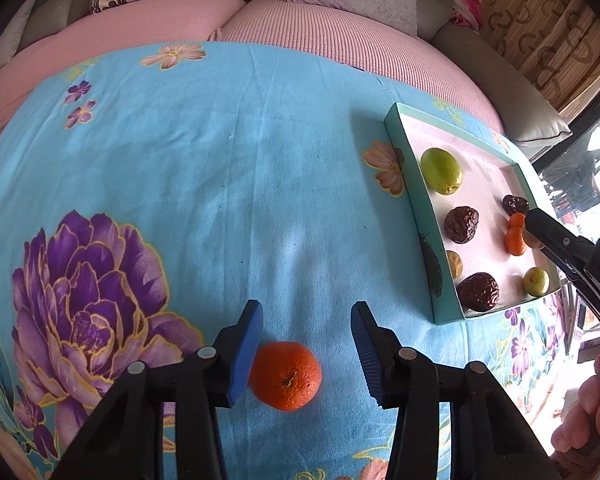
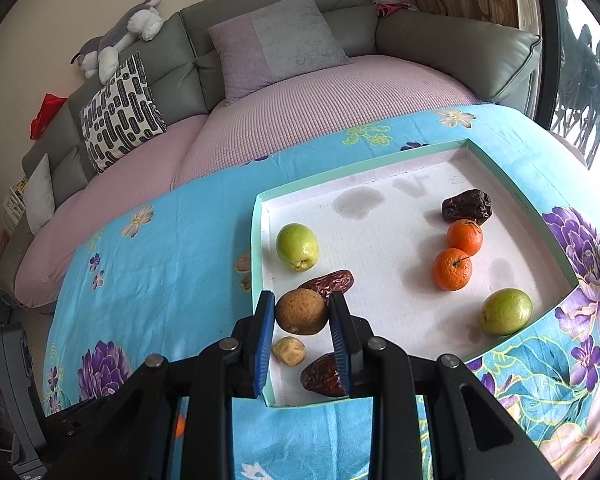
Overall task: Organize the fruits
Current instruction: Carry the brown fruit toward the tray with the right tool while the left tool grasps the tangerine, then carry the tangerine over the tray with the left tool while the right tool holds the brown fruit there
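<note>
A teal box (image 1: 420, 216) with a white floor (image 2: 380, 220) holds green fruits (image 2: 297, 246), dark red dates (image 2: 466, 205), two small oranges (image 2: 452, 269) and a small brown fruit (image 2: 289, 351). My right gripper (image 2: 302, 312) is shut on a round brown fruit (image 2: 301, 312) and holds it over the box's near left corner. My left gripper (image 1: 306, 356) is open around a loose orange (image 1: 286, 375) on the blue flowered cloth; the left pad (image 1: 246, 356) touches it. The right gripper's finger shows in the left wrist view (image 1: 556, 236).
The blue flowered cloth (image 1: 180, 160) covers the table. A grey sofa with a pink cover (image 2: 320, 112) and cushions (image 2: 120, 116) stands behind it. A plush toy (image 2: 120, 36) lies on the sofa back. A window is at the right.
</note>
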The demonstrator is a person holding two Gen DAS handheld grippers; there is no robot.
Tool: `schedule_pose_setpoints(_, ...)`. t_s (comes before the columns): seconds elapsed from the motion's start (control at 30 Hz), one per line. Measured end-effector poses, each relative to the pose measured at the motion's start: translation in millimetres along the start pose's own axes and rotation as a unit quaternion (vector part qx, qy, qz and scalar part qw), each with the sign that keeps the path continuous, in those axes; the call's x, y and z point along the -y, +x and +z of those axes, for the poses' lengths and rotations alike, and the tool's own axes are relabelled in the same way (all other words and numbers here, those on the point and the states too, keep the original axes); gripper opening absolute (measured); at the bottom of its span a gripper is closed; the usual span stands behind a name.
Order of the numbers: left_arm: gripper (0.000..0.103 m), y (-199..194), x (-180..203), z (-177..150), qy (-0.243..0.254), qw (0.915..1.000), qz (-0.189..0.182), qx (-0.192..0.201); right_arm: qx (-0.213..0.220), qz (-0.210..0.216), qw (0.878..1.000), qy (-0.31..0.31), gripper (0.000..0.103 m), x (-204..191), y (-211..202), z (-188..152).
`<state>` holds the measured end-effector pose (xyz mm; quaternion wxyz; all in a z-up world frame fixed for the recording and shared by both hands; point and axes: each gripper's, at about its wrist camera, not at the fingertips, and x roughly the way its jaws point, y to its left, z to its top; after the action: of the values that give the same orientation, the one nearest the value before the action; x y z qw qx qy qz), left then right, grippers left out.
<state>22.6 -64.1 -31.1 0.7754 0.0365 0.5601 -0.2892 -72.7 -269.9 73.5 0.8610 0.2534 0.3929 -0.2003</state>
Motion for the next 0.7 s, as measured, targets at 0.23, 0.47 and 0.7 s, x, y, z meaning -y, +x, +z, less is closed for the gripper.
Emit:
schedule_pose_setpoints(0.23,0.041,10,10,-8,0.026,0.999,0.033,-0.011,-0.003,0.0,1.0,0.0,0.028,0,2,0)
schedule_pose_setpoints(0.47,0.041,10,10,-17,0.04,0.9976,0.056,-0.013,-0.006,0.0,1.0,-0.001,0.028,0,4,0)
schedule_pose_setpoints(0.7,0.041,12,8,-25,0.044,0.9974,0.054,-0.019,-0.006,0.001,1.0,-0.004,0.028,-1,4,-1)
